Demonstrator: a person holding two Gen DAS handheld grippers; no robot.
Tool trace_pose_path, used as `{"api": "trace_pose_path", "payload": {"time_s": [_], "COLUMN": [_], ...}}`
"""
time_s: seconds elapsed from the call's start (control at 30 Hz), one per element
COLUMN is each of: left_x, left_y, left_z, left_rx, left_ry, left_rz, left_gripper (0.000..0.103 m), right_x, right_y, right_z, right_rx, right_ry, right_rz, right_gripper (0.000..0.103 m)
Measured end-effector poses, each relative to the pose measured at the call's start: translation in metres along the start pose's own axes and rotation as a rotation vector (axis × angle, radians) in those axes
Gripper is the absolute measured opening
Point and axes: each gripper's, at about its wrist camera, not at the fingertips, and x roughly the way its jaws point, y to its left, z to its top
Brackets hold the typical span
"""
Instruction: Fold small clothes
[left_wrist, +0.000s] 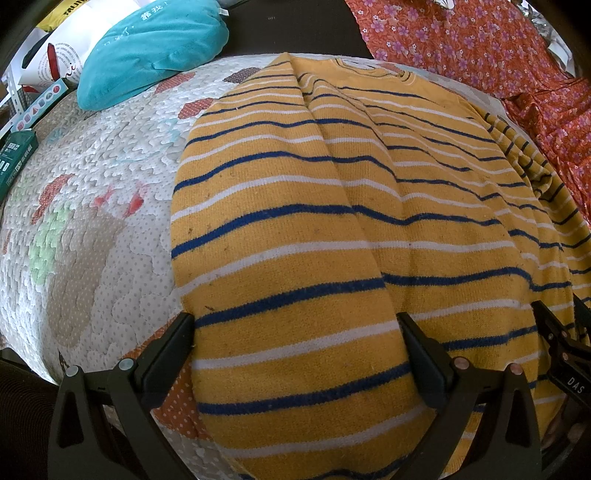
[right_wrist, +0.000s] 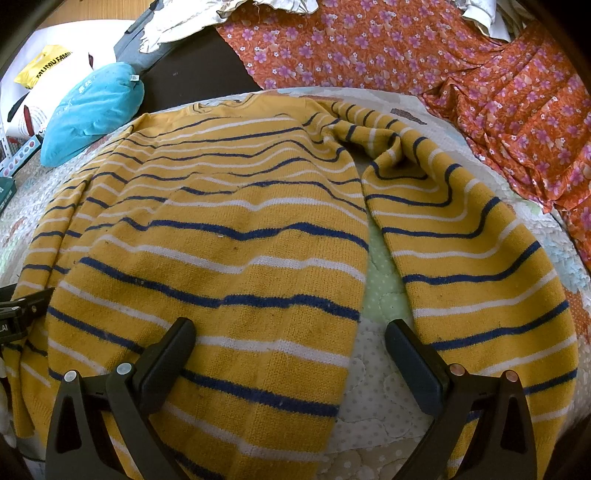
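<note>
Left gripper (left_wrist: 297, 350) hovers low over the folded-in left sleeve, jaws wide apart, nothing gripped. Right gripper (right_wrist: 290, 356) hovers over the hem edge of the sweater (right_wrist: 221, 236), jaws likewise spread and empty. Sweater lies flat on the quilt (left_wrist: 92, 206), neck at the far side. Right sleeve (right_wrist: 472, 258) is splayed out beside the body. Judgement: next, pinch that sleeve near its cuff, carry it across the chest, keep stripes parallel, smooth wrinkles before folding. Pillow (left_wrist: 151, 48) beyond.
</note>
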Motion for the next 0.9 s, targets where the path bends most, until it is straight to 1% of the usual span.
{"api": "trace_pose_path", "payload": {"time_s": [0.27,0.53,0.6,0.77,0.83,0.9], "left_x": [0.0001,0.0004,0.0007,0.0014,0.0016,0.0016], "left_y": [0.0011,0.0018,0.0021,0.0038,0.0039,0.0044], "left_z": [0.0003,0.0028,0.003,0.0033,0.003,0.0029], "left_rx": [-0.002,-0.009,-0.01,-0.015,-0.017,-0.019], "left_ry": [0.006,0.014,0.015,0.019,0.018,0.017], "left_rz": [-0.005,-0.01,-0.012,-0.016,-0.016,-0.016], "left_gripper": [0.103,0.103,0.103,0.103,0.103,0.103], "right_x": [0.0002,0.0017,0.0024,0.0045,0.0049,0.0055], "right_y": [-0.0005,-0.002,-0.0023,-0.0013,-0.002,-0.0053], "right_z": [-0.0006,0.0035,0.0043,0.0077,0.0073,0.0079], "right_rx": [0.011,0.004,0.006,0.022,0.001,0.017], "right_ry": [-0.004,0.005,0.012,0.063,0.072,0.071], "right_rz": [0.013,-0.006,-0.011,-0.052,-0.058,-0.026], "right_gripper": [0.103,0.103,0.103,0.103,0.103,0.103]}}
